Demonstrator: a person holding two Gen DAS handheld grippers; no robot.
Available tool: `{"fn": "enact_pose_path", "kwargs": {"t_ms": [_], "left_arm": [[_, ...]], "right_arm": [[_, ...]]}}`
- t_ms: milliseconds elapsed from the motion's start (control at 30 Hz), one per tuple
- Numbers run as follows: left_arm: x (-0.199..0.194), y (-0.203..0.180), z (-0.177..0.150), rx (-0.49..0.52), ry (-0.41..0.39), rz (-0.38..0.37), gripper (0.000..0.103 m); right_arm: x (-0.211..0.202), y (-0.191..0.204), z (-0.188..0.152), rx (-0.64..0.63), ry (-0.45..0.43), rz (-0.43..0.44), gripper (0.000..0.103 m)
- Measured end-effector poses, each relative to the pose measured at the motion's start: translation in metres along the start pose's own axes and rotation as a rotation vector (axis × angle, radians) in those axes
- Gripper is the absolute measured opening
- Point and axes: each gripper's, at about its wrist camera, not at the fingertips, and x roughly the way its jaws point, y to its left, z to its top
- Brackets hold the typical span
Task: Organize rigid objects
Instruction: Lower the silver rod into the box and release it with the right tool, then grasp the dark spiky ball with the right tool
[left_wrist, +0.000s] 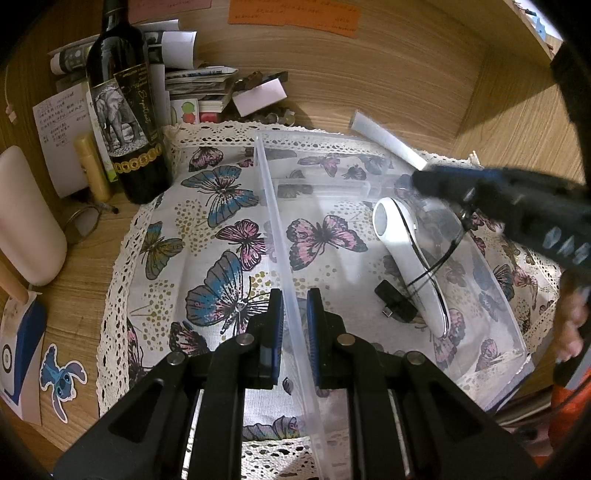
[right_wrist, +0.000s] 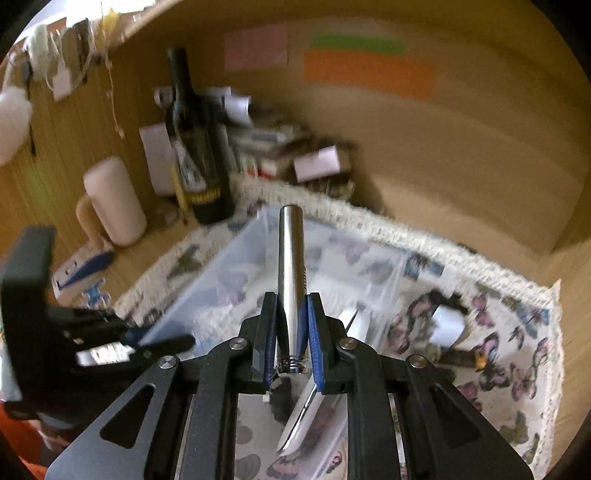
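A clear plastic box (left_wrist: 269, 192) stands on a butterfly-print cloth (left_wrist: 207, 229). My left gripper (left_wrist: 295, 295) is shut on the box's long left wall, one pad on each side of it. Inside the box lie a white handheld device (left_wrist: 406, 258) and a small black adapter (left_wrist: 395, 306). My right gripper (right_wrist: 291, 295) is shut on a silver metal tube (right_wrist: 291, 254) that sticks out forward, over the box (right_wrist: 221, 266). In the left wrist view the right gripper (left_wrist: 424, 181) comes in from the right above the box's far end, with the tube (left_wrist: 384, 138) beyond it.
A dark wine bottle (left_wrist: 125, 122), a pale pink cylinder (left_wrist: 26, 221) and a stack of papers and small boxes (left_wrist: 199, 81) crowd the back left corner. Wooden walls (left_wrist: 406, 66) close the back and right. A white roll (right_wrist: 447, 325) lies on the cloth right of the box.
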Motion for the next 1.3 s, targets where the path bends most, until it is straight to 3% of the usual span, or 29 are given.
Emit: {"fn": "enact_pose_path", "kwargs": {"t_ms": [400,600,1033,1300], "left_arm": [[0.000,0.000,0.000,-0.002,0.000,0.001,0.013],[0.000,-0.001,0.000,0.000,0.000,0.003,0.013],[0.001,-0.001,0.001,0.001,-0.001,0.004,0.013],[0.001,-0.001,0.000,0.002,0.000,0.005,0.013]], "right_arm": [[0.038,0.005,-0.022,-0.025,0.201,0.023,0.015],[0.025,0.004,-0.018,-0.018,0.156,0.024,0.018],[-0.031,-0.051,-0.005,0.123,-0.027,-0.145,0.048],[-0.032,-0.102,-0.024,0.225,0.007,-0.251,0.049]]}}
